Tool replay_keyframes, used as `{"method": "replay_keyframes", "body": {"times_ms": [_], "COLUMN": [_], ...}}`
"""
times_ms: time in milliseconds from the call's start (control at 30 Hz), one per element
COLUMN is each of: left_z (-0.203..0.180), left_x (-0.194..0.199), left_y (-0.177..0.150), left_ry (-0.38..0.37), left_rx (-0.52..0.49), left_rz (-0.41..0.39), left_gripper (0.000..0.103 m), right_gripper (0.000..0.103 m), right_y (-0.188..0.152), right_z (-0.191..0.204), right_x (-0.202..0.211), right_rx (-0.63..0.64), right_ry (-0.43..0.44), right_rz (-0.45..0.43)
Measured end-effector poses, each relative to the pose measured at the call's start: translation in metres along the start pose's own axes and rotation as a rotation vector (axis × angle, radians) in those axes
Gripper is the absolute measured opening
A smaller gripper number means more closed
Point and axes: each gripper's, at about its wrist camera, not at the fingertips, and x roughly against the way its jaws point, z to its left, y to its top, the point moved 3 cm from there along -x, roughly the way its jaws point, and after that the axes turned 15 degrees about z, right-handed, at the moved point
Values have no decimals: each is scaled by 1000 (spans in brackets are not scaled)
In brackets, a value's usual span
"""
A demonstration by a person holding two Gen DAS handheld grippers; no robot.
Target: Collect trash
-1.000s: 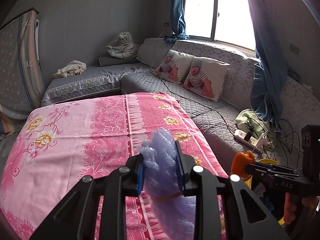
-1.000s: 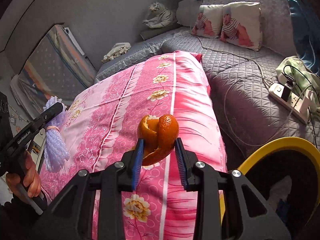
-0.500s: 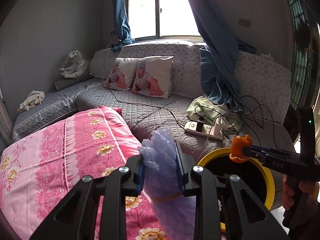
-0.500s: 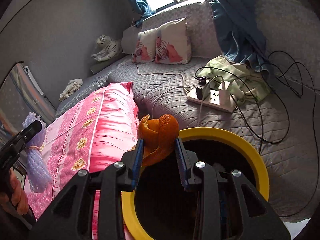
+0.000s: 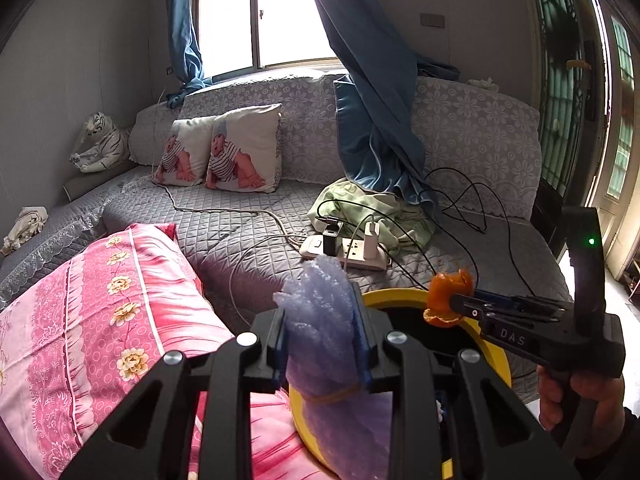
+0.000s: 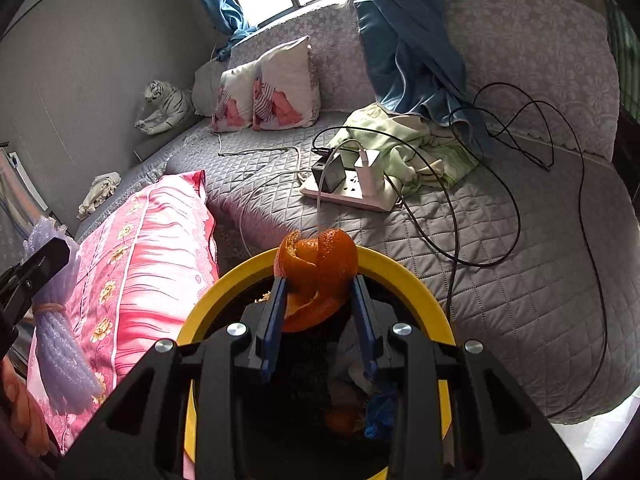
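Right gripper (image 6: 319,308) pinching the orange peel (image 6: 316,280), poised over the yellow-rimmed bin (image 6: 404,276). Left gripper (image 5: 320,344) clamps a purple foam-net bundle (image 5: 320,320) near that rim. Some scraps already lie inside; both pieces remain to drop.

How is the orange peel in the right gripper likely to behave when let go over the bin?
The orange peel looks thin and curled, so probably light. Its torn edges suggest it bends rather than rolls. Held above the yellow-rimmed bin, it should likely drop straight in.

Grey quilted sofa (image 5: 248,220), two baby-print cushions (image 5: 218,150), white power strip (image 6: 348,194), pink floral cloth (image 5: 100,300)
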Motion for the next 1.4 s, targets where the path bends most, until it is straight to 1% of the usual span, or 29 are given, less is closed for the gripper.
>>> {"method": "replay_keyframes", "body": {"times_ms": [200,267,333,400,433,500,600,700,800,900,933,967,1033,1067,1133,1167,1200,1233,1267,1333,1400], "left_z": [-3,0,7,18,24,36,59,85,119,159,173,187,214,226,248,257,265,272,277,283,284], "left_x": [-23,-29,-32,-33,-32,-28,-19,-5,14,39,47,57,77,87,109,120,131,143,154,179,202], "left_y": [4,4,3,2,3,3,1,-3,-14,-34,-43,-52,-73,-84,-107,-118,-129,-140,-150,-169,-185], "left_ry": [-54,-61,-72,-76,-72,-54,-30,13,63,132,155,182,243,267,312,335,358,380,402,450,496], "left_rx": [15,28,54,92,110,137,183,222,265,316,334,351,388,405,433,447,461,476,489,517,529], "left_rz": [56,70,83,88,85,75,57,32,2,-28,-37,-45,-61,-72,-93,-107,-122,-139,-157,-200,-245], "left_gripper": [28,31,48,62,63,65,65,65,65,65,66,67,74,76,80,81,85,89,91,95,95], "right_gripper": [31,31,32,35,39,39,39,39,39,40,41,45,51,53,56,61,64,70,77,85,90], "right_y": [0,-1,0,1,1,1,2,3,6,7,7,6,3,0,-5,-9,-13,-17,-21,-32,-44], "right_z": [-7,-9,-11,-14,-14,-15,-12,-6,5,27,35,46,70,83,111,125,138,153,167,196,225], "right_x": [-9,-11,-13,-14,-13,-12,-7,-1,6,11,12,12,12,11,9,9,9,9,11,17,25], "right_rx": [-13,-17,-23,-34,-38,-41,-37,-32,-12,27,43,61,104,127,179,199,215,231,247,286,326], "right_ry": [-21,-30,-37,-42,-46,-47,-59,-57,-59,-61,-53,-44,-36,-38,-43,-34,-15,3,18,53,93], "right_rz": [24,27,36,39,38,36,26,19,10,1,1,2,-2,-7,-13,-17,-22,-28,-40,-81,-120]}}
